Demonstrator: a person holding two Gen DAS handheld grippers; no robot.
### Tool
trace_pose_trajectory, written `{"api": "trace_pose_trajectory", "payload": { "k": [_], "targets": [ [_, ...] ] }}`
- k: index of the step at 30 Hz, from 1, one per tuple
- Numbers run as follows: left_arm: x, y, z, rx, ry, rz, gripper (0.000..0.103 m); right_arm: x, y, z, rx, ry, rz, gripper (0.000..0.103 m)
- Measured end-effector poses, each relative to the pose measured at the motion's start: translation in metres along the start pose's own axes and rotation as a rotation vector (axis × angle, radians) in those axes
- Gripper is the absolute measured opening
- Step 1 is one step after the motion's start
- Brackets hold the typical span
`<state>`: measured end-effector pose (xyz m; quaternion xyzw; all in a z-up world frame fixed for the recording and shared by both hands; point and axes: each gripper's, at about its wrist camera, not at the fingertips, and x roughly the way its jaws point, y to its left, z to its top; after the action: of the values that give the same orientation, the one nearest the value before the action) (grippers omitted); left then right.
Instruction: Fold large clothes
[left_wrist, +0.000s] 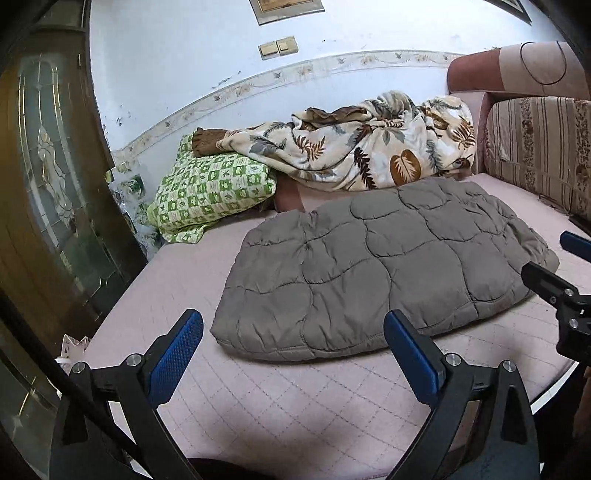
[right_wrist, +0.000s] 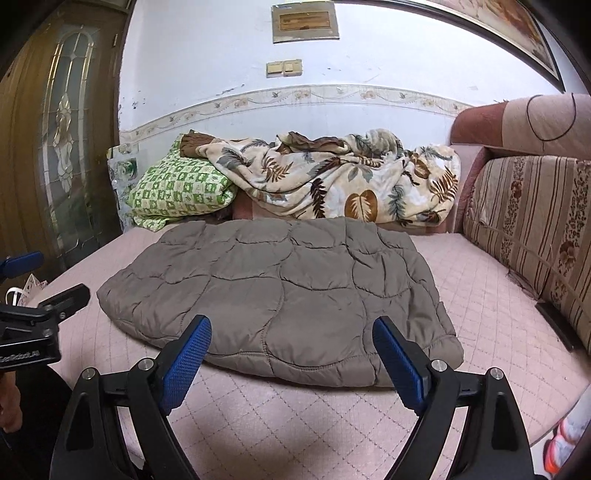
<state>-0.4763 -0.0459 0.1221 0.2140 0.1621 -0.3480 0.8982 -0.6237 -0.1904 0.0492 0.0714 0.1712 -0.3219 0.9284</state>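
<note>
Left wrist view shows me the left gripper (left_wrist: 293, 334) hanging over the near part of the pink quilted mattress (left_wrist: 280, 410), its blue-padded fingers (left_wrist: 177, 354) spread wide with nothing between them. Just beyond the fingertips lies the grey quilted puffer garment (left_wrist: 384, 266), folded into a thick flat bundle on the mattress; its near edge sits just past my left gripper's tips and I see no contact. At the right edge of this view the other tool pokes in, black frame and a blue pad, also clear of the garment. In the right wrist view the right gripper (right_wrist: 291, 341) is likewise splayed wide and empty, its tips lined up in front of the garment's near edge, apart from the fabric as far as I can judge. The left tool appears at the left edge there, beside the mattress's left side. Far behind the garment a leaf-print blanket (right_wrist: 332, 184) is heaped against the white wall (right_wrist: 221, 66), and to its left a green checked pillow (right_wrist: 177, 192) rests under the blanket's end. On the right stands a striped floral sofa cushion (right_wrist: 535, 221); on the far left, a wooden door with leaded glass (right_wrist: 62, 147).
</note>
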Motion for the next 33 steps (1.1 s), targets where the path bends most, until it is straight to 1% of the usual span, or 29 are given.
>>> {"api": "trace_pose_trajectory", "payload": {
  "k": [3,12,33],
  "targets": [
    [0.005,-0.001,-0.001,0.001,0.014,0.001,0.098,-0.002,0.002,-0.001,-0.013,-0.007,-0.002,0.093],
    [0.014,-0.001,-0.004,-0.004,0.051,-0.008,0.098,0.0,0.001,-0.002,0.001,0.004,0.002,0.093],
    [0.021,0.0,-0.01,-0.019,0.073,-0.023,0.098,0.005,-0.001,-0.004,-0.008,0.017,0.002,0.093]
  ]
}}
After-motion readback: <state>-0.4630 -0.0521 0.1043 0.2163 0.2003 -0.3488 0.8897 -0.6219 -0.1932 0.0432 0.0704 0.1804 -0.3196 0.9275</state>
